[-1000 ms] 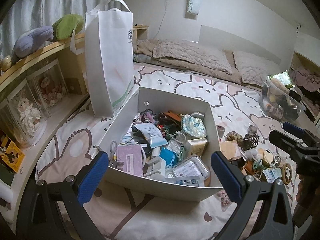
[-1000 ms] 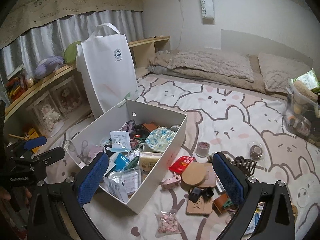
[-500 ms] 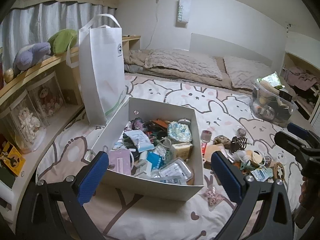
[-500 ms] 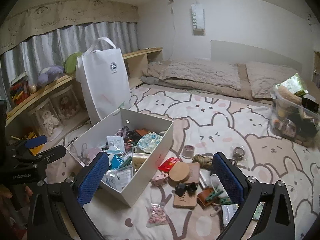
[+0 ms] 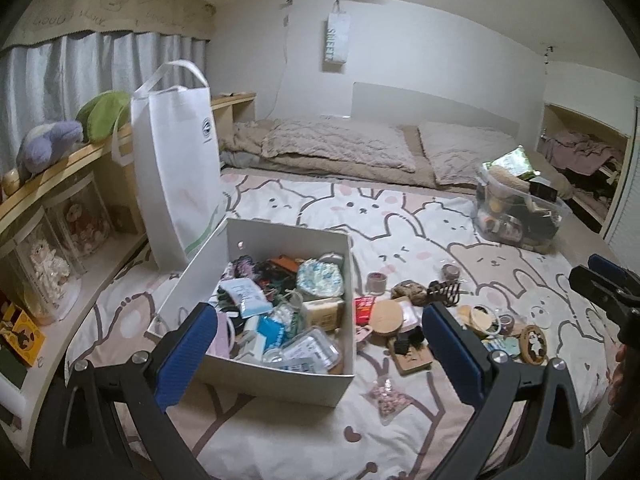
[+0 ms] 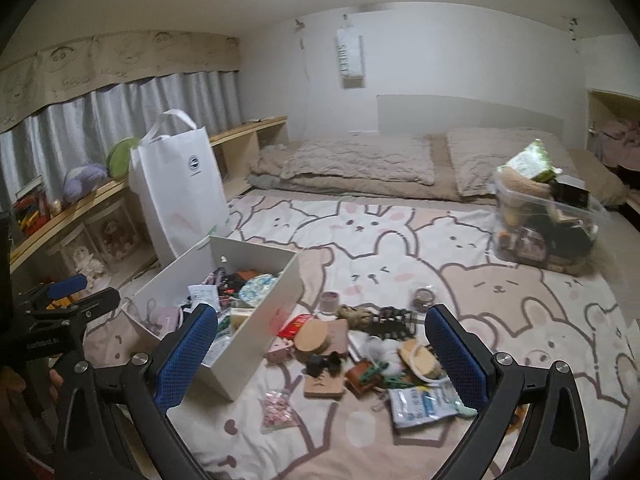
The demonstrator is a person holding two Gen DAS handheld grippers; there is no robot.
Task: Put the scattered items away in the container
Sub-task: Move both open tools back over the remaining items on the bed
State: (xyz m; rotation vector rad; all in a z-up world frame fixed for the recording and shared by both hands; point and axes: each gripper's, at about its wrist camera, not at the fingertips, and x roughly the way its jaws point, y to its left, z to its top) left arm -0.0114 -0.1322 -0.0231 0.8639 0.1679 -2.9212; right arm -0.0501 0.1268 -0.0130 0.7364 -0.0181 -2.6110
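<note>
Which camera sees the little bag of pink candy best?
The right wrist view. There the bag of pink candy lies in the open on the blanket, in front of the white box, nothing covering it. The left wrist view shows it too, only a little smaller.

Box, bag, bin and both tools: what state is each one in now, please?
Box: open, no lid, nearly full of small items.
Bag: upright beside the box, mouth open.
Bin: clear, no lid seen, piled above its rim.
Left tool: open, holding nothing.
Right tool: open, holding nothing.
Pile: loose on the bed, outside the box.
</note>
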